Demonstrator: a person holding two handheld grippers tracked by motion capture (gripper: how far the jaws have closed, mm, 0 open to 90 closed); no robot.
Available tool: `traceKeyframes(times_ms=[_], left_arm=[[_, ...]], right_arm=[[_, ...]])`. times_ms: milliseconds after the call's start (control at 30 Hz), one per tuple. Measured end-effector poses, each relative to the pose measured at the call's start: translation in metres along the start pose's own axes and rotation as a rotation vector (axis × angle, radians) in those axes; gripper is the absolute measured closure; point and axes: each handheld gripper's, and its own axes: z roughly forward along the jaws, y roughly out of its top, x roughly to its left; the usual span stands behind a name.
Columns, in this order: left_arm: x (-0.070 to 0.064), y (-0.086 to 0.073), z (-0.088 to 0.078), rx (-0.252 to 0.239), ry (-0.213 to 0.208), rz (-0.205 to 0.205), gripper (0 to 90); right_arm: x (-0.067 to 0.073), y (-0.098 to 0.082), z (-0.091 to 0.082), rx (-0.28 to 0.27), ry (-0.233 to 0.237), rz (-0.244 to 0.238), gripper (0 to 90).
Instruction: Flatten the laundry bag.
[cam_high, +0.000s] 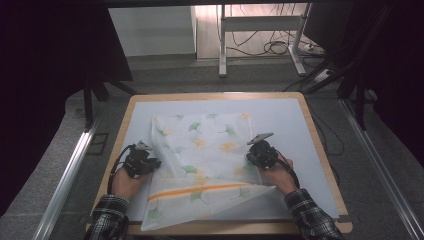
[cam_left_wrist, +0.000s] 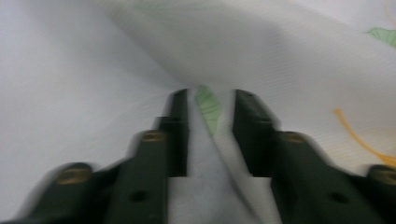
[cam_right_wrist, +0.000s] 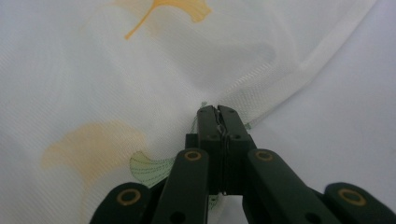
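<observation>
Motion blur smears the left tool (cam_left_wrist: 210, 100), gaping astride cloth (cam_left_wrist: 299, 60); right tool (cam_right_wrist: 218, 112) pinches its edge.

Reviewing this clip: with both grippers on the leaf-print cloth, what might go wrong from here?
1. The left gripper has a gap between its jaws with only a ridge of the cloth in it; a pull may slip it free.
2. The right gripper pinches close to the hem, so its bite looks thin and may let go.
3. The near edge hangs over the table front; uneven pulling could skew the fold.
</observation>
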Motion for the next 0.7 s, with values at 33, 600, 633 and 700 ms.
traceKeyframes(times_ms=[33,600,633,700], left_arm=[[-0.001,0.002,0.0,0.009,-0.003,0.016,85.6],[0.0,0.017,0.0,-0.112,0.008,-0.02,44.6],[-0.001,0.013,-0.001,-0.112,-0.001,-0.01,43.6],[-0.004,0.01,-0.001,-0.104,-0.002,-0.008,41.0]], right_arm=[[0.001,0.001,-0.001,0.009,-0.001,-0.009,89.1],[-0.071,-0.015,-0.035,-0.148,-0.039,0.211,53.8],[-0.07,-0.016,-0.036,-0.146,-0.03,0.209,53.8],[-0.064,-0.024,-0.041,-0.143,0.007,0.214,53.2]])
